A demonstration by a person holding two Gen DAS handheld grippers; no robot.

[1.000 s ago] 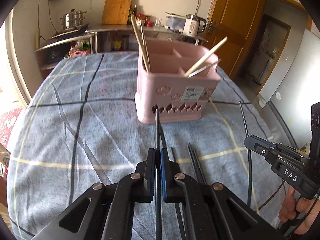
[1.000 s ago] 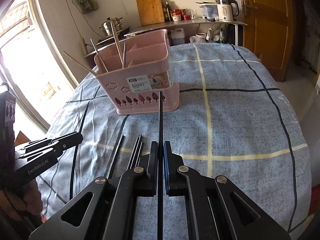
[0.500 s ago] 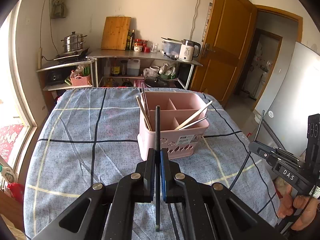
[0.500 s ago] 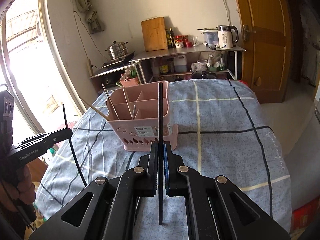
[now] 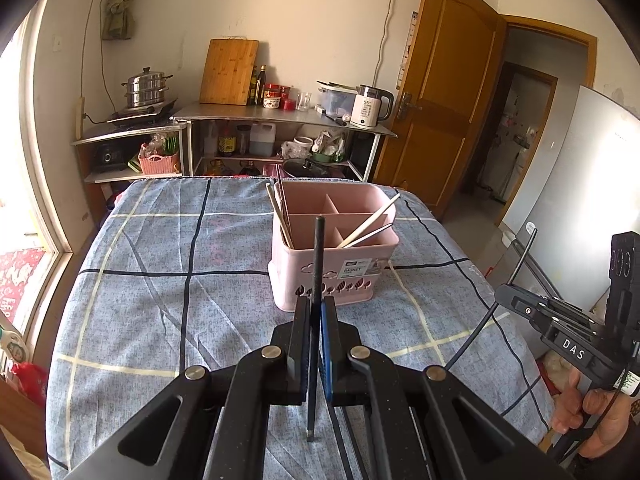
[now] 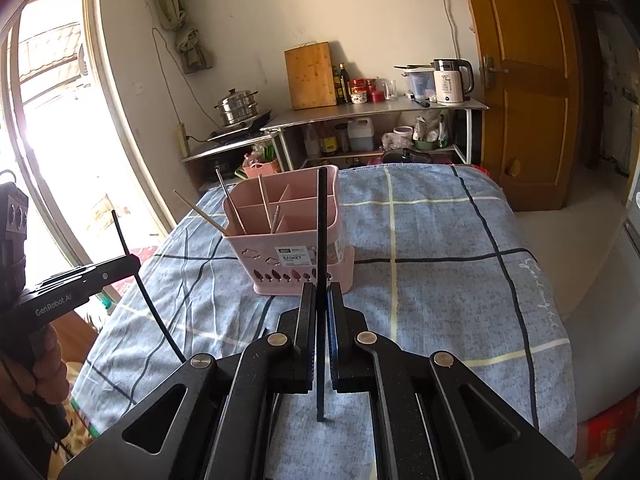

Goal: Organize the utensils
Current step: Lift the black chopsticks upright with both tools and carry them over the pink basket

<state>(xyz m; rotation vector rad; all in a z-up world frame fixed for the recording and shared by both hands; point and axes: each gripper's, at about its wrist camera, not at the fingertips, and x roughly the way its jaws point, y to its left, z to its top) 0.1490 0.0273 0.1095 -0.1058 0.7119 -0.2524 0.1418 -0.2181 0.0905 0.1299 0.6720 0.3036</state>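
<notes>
A pink utensil basket (image 5: 332, 256) with several compartments stands mid-table; it also shows in the right wrist view (image 6: 288, 240). It holds wooden chopsticks (image 5: 370, 220) and metal ones. My left gripper (image 5: 316, 308) is shut on a black chopstick (image 5: 318, 256), held upright above the table in front of the basket. My right gripper (image 6: 319, 296) is shut on another black chopstick (image 6: 321, 220), also upright. Each gripper shows in the other's view: the right gripper (image 5: 516, 300) at right, the left gripper (image 6: 120, 264) at left.
The table wears a blue checked cloth (image 5: 160, 280). More black chopsticks (image 5: 344, 440) lie on it under my left gripper. Behind the table stand a metal shelf (image 5: 280, 116) with a kettle, a steamer pot and a cutting board. A wooden door (image 5: 444, 92) is at right.
Both grippers have lifted their black chopsticks off the cloth and risen well above the table, tilting the chopsticks upright. The basket now looks farther and lower.
</notes>
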